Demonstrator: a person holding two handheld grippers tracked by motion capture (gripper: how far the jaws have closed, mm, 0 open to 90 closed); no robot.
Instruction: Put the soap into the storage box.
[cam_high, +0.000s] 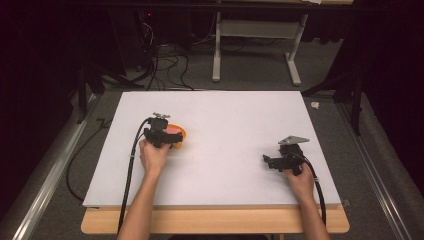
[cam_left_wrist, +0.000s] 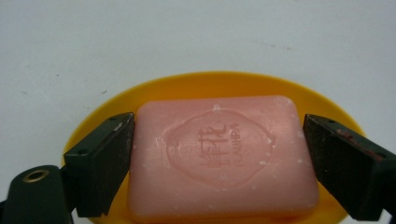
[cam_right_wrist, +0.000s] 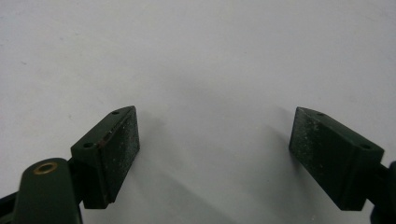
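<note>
A pink bar of soap (cam_left_wrist: 219, 158) with an embossed stamp lies in a yellow-orange oval dish (cam_left_wrist: 224, 84). My left gripper (cam_left_wrist: 218, 122) stands open around the bar, one jaw at each short end, close against it; I cannot tell whether they press on it. From above, the left gripper (cam_high: 162, 137) covers most of the dish (cam_high: 181, 132) at the left middle of the white board. My right gripper (cam_right_wrist: 215, 114) is open over bare white surface with nothing between its jaws. It sits near the board's front right (cam_high: 272, 161).
The white board (cam_high: 225, 110) lies on a wooden table whose front edge (cam_high: 215, 222) shows below it. Cables trail from both grippers toward the front. Beyond the board are grey carpet, a white desk frame (cam_high: 255, 45) and black stands.
</note>
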